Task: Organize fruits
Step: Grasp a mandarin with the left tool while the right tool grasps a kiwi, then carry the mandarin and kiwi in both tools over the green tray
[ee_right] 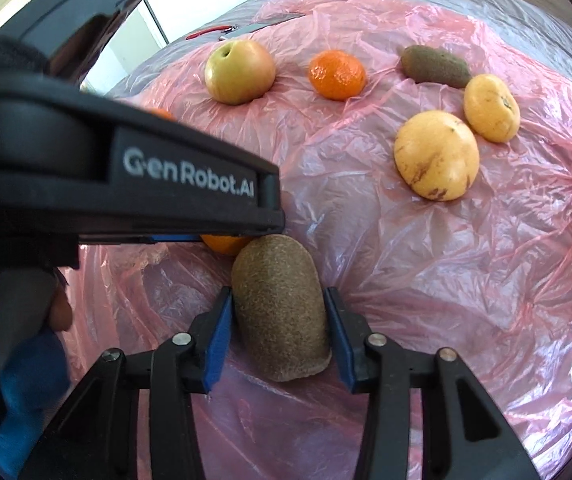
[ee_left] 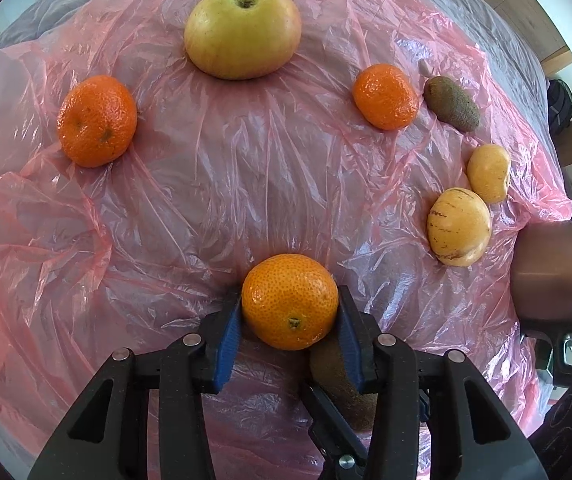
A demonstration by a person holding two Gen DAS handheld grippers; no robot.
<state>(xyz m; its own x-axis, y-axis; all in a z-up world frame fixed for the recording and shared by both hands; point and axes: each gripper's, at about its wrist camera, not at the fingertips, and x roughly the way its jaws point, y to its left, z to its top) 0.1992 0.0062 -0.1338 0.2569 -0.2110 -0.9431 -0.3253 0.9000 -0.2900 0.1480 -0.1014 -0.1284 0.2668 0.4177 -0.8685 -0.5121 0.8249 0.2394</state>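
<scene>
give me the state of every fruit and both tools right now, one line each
left tool: shut on the near mandarin
near mandarin: gripped, on the pink plastic sheet
right tool: pads at the near kiwi's sides
near kiwi: lying between the pads
apple: resting free, stem end up
left mandarin: resting free
far mandarin: free, beside the far kiwi
far kiwi: lying on its side
two yellow fruits: free, side by side

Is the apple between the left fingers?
No, a tangerine sits between the left fingers; the apple lies far off on the pink plastic.
</scene>
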